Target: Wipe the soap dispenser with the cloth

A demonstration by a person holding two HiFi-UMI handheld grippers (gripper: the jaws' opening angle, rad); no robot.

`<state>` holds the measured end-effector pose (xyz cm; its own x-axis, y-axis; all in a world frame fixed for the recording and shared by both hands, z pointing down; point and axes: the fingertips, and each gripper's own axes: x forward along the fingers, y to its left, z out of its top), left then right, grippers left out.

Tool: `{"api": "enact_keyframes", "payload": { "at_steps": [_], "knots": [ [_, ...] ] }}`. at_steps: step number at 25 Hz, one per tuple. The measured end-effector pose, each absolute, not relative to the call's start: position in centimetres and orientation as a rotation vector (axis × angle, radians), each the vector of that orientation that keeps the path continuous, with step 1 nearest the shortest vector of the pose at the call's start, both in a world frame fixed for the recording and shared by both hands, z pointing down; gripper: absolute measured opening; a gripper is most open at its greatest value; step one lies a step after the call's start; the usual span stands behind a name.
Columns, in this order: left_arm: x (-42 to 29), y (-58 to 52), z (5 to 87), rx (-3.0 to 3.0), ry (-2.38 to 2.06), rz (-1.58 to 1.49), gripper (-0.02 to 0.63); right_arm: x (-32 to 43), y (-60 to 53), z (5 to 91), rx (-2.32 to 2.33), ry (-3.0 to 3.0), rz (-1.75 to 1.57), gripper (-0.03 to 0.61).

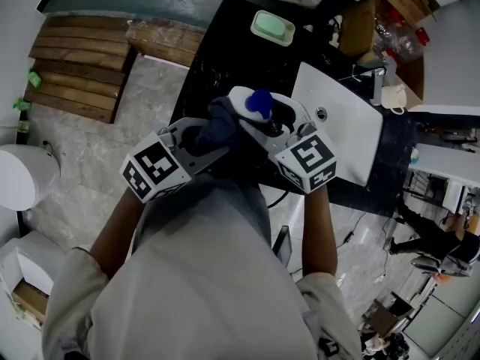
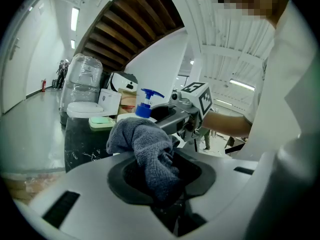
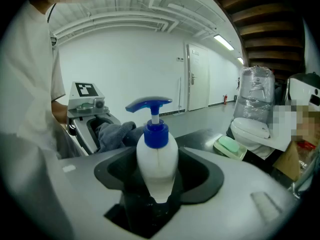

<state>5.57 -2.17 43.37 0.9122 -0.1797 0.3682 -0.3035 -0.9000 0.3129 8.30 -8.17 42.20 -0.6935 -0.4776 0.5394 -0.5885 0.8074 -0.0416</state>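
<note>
Nearest to us, at the lower middle of the left gripper view, the left gripper [image 2: 162, 184] has its jaws closed tight on a bunched grey cloth [image 2: 147, 151]. The cloth bulges out of them toward the upper left.

At the lower middle of the right gripper view, the right gripper [image 3: 157, 186] holds its jaws wide apart, clamped on the lower body of the soap dispenser [image 3: 157, 159]. The bottle's long axis runs straight up the frame. Its pump head is on top, and the spout points to frame left.

That is where the cloth lies: left of the bottle and a little behind it, just beside its shoulder. In the head view the two meet at mid-frame, but we cannot tell whether the cloth presses on the plastic. We judge that the left hand must carry the cloth rightward onto the body and stroke along its length while the right hand steadies it.

The dispenser is smooth white plastic with a faint seam down the front and a blue collar and pump. We see no marks on it.

Farther off, a green soap dish [image 3: 229, 146] sits on the black counter [image 1: 217, 43], beside a white sink [image 1: 345, 126].
</note>
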Motion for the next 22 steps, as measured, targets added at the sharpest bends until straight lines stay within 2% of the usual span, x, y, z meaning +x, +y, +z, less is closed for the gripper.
{"api": "enact_keyframes", "payload": {
  "at_steps": [16,22],
  "knots": [
    [4.4,-0.9,41.3,2.718,-0.432,0.394,0.109,8.4,-8.0,40.3,0.709,-2.46,0.198,0.249],
    [2.9,-2.1,39.6,2.718,-0.5,0.236,0.109,9.2,-7.5,39.5,0.792,-2.476,0.202,0.247]
  ]
}}
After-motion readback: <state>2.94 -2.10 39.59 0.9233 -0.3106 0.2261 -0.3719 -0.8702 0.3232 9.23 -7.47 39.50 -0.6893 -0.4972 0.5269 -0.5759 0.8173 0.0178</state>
